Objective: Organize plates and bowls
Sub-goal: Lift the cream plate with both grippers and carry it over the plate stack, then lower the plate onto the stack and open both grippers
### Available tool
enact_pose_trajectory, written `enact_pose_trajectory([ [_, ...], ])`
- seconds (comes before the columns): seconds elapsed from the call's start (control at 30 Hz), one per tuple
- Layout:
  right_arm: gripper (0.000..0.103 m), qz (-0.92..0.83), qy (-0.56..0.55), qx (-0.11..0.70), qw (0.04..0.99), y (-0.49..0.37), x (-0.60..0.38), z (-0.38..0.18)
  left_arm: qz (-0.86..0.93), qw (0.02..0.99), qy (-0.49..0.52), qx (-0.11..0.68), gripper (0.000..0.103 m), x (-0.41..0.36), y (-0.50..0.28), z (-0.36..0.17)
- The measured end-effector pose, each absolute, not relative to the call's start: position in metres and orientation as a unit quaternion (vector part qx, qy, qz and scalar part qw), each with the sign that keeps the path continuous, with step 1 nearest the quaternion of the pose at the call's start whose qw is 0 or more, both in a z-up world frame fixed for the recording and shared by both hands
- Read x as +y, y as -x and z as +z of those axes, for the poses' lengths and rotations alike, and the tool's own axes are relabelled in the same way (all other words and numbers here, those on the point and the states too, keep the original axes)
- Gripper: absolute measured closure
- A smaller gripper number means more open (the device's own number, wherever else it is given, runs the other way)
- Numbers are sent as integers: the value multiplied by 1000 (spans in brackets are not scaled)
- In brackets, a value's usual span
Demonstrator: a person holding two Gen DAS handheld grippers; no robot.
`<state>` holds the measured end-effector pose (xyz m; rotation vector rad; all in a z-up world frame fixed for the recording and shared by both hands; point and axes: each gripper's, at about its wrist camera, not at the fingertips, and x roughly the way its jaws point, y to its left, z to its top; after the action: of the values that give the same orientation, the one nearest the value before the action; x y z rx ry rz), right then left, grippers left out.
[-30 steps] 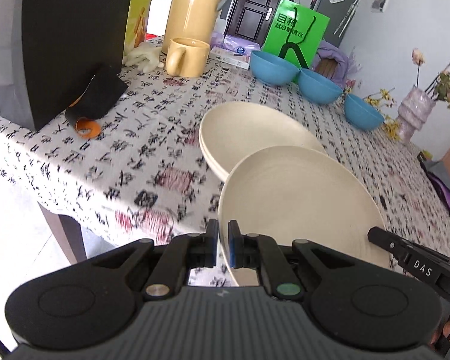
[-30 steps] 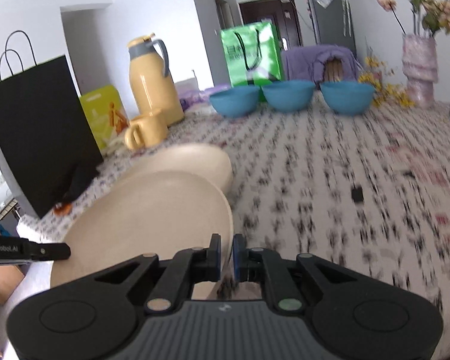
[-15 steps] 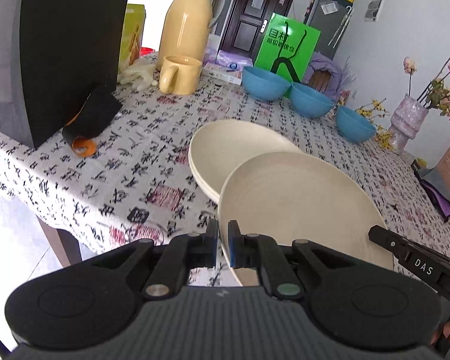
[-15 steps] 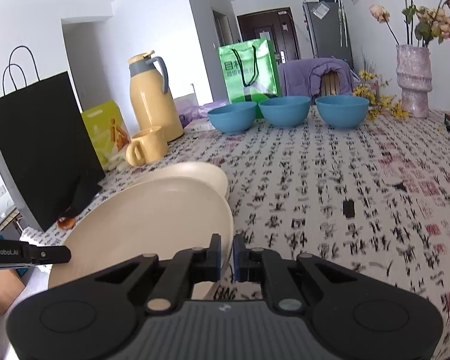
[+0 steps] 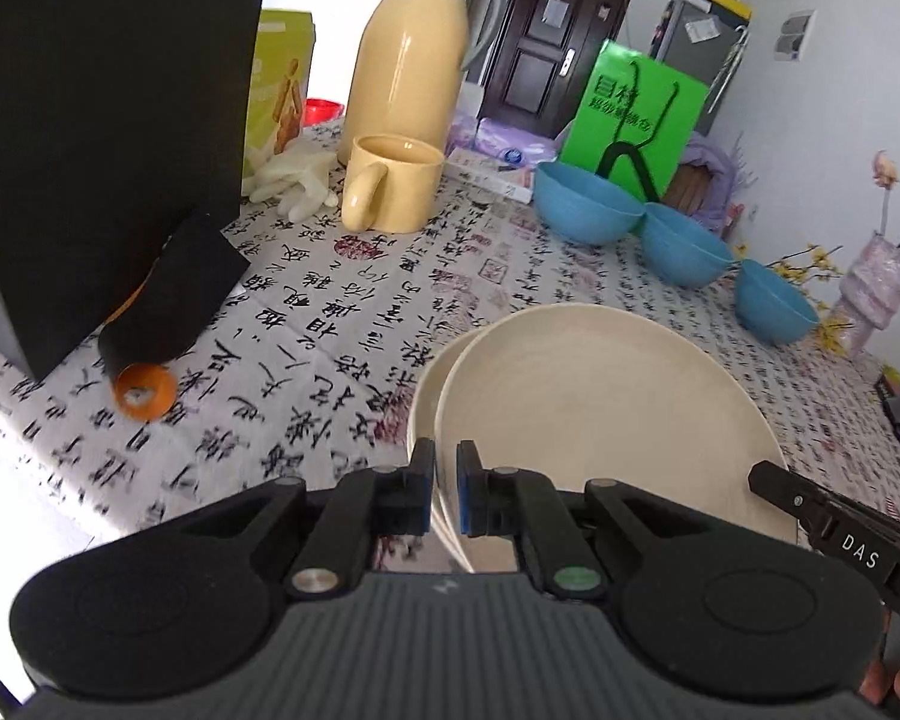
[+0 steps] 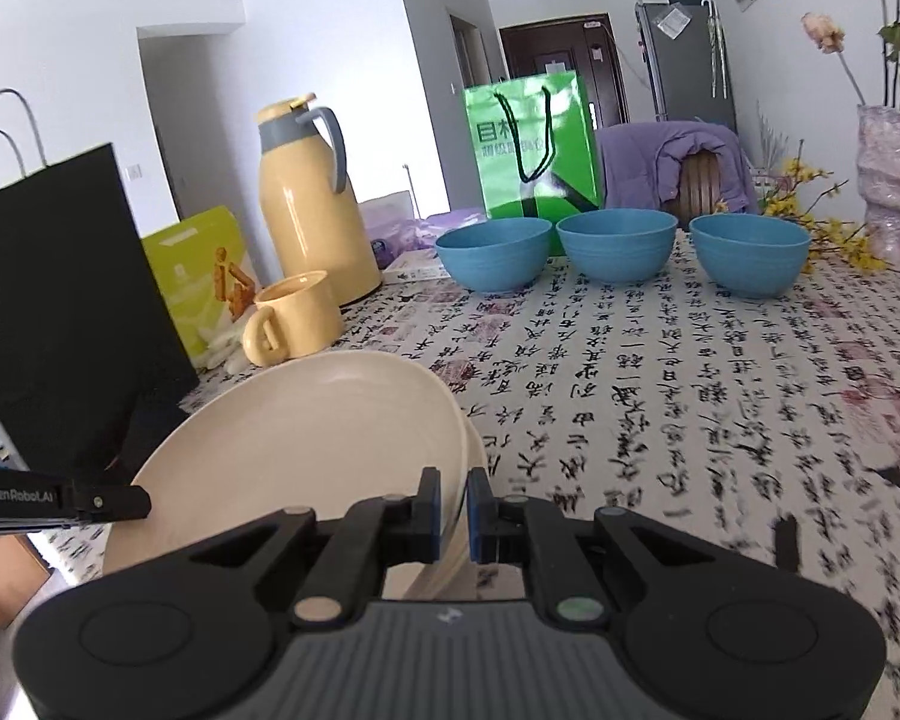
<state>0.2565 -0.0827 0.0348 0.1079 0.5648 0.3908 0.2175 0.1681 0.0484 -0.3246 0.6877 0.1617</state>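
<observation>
A matt, smooth finish is noted on the round cream plastic plate (image 5: 600, 408). The counter's white calligraphy-printed cloth (image 6: 690, 396) appears soft and matt. The tall yellow thermos jug (image 6: 309, 204) is glossy; the flat black paper bag (image 5: 108, 120) is dull.

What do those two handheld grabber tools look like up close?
Each is a black plastic tool with a ribbed grey body. The left gripper and the right gripper each have two flat fingers faced with blue pads, driven by black link arms with round pivots, one silver and one green. White lettering marks their sides: "DAS" on one, "GenRobot.AI" on the other.
</observation>
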Motion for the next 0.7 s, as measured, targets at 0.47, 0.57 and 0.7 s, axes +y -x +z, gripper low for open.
enact_pose_trajectory([
  [0.47, 91, 194, -35, 291, 936, -300, -60, 22, 80, 917, 163, 356, 95, 185, -253, 30],
  [0.57, 90, 193, -31, 289, 937, -295, -63, 22, 79, 918, 159, 355, 94, 181, -252, 28],
  [0.7, 80, 196, -28, 300, 933, -292, -63, 18, 77, 918, 162, 354, 93, 182, -251, 28],
])
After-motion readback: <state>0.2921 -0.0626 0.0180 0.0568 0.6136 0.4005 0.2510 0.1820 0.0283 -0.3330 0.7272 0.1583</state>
